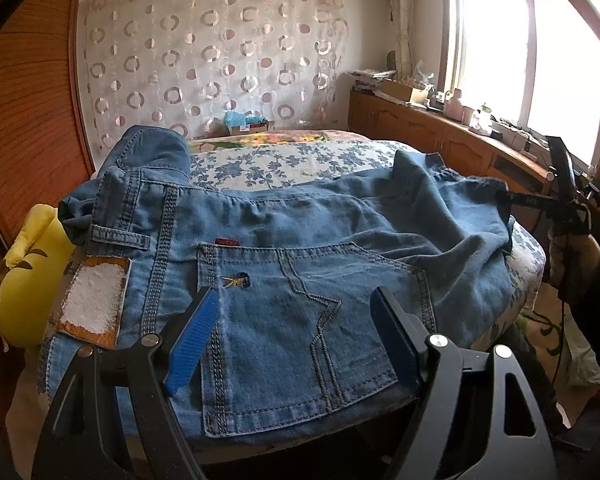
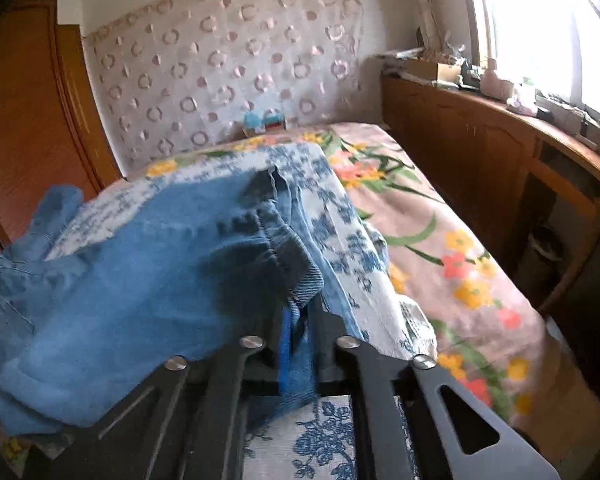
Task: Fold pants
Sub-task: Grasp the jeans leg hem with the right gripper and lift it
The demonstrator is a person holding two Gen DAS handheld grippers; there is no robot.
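From the left wrist camera, the blue jeans (image 1: 300,248) lie spread across the bed (image 1: 284,160), back pocket and waistband patch facing up, one leg end bunched at the far left. The left gripper (image 1: 296,344) hangs just over the pocket with its jaws spread wide and nothing between them. At the far right a gloved hand (image 1: 568,256) holds the right gripper (image 1: 508,198) against the denim's edge. From the right wrist camera, the right gripper (image 2: 300,344) has its jaws pinched together on a hem fold of the jeans (image 2: 140,288), lifted over the blue-flowered cover (image 2: 340,220)
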